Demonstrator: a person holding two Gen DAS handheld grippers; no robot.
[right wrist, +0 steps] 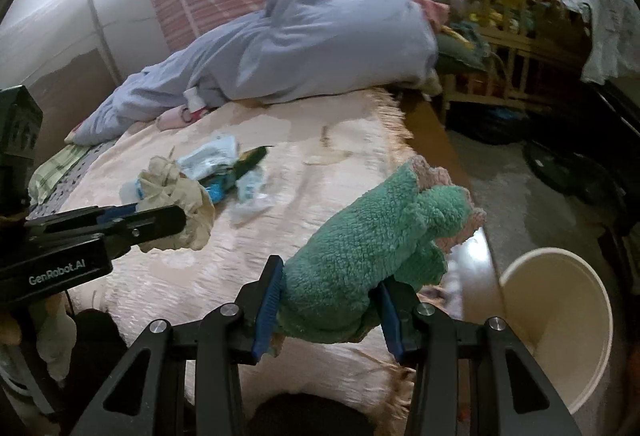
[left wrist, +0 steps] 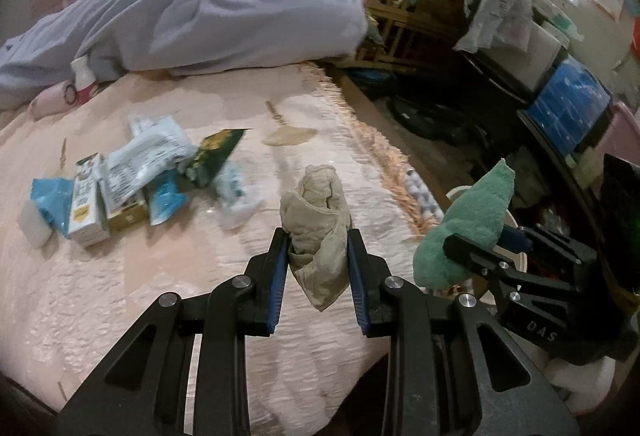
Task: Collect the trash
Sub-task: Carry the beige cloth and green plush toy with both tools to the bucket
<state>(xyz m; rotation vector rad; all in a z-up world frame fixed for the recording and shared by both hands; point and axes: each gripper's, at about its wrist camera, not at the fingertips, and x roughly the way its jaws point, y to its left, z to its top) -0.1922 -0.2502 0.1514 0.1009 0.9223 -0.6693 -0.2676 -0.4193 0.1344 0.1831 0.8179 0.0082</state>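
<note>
Two tongs each pinch a rag above the bed [left wrist: 180, 276]: left tongs [left wrist: 318, 236] a beige cloth [left wrist: 316, 228], right tongs [right wrist: 330, 286] a green sock [right wrist: 368, 244], its heel hidden.

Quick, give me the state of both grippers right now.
Left gripper: closed on a crumpled beige cloth.
Right gripper: closed on a fluffy green fleece cloth with pink trim.

Beige sock [left wrist: 318, 232], green fuzzy sock [right wrist: 360, 260], pink bedspread [left wrist: 160, 296], lavender duvet [left wrist: 224, 8].
</note>
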